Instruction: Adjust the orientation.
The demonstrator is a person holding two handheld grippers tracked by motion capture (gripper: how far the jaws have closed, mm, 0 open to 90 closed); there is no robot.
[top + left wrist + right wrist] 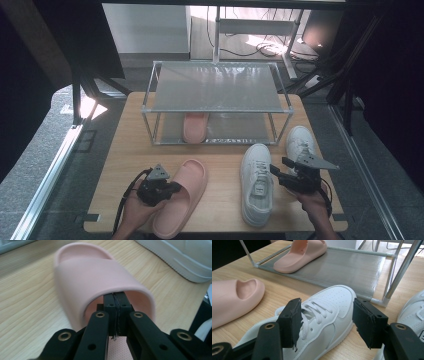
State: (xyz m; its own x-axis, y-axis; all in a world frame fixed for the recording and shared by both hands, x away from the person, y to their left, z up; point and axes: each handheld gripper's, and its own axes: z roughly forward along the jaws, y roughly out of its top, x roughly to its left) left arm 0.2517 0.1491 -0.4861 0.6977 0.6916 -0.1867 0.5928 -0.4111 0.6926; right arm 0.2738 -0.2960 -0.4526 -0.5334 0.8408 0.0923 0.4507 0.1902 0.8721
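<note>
The left gripper [115, 315] is seen with its jaws pressed together, their tips pushed under the strap of the pink slipper [100, 277]. Nothing is clamped between them; whether the strap is being lifted from inside cannot be told. In the high view this gripper [159, 189] is found at the left side of the slipper [182, 197], whose long axis runs from the near table edge toward the rack [215, 107], toe away from the person.

The right gripper [327, 322] is held with its jaws wide apart, one on each side of the laces of the white sneaker [324, 312], not touching it as far as can be seen. In the high view the gripper [292, 177] comes in from the right of the sneaker [256, 182], so its jaws are set across the shoe, while the shoe's long axis points to the rack. A second sneaker [299, 142] lies just beside it, further right.

On the lower shelf of the rack a second slipper [195, 126] is already placed. It is judged that each shoe is nearer to its own-side hand, and that the rack lies straight ahead of both, along the shoes' length.
</note>
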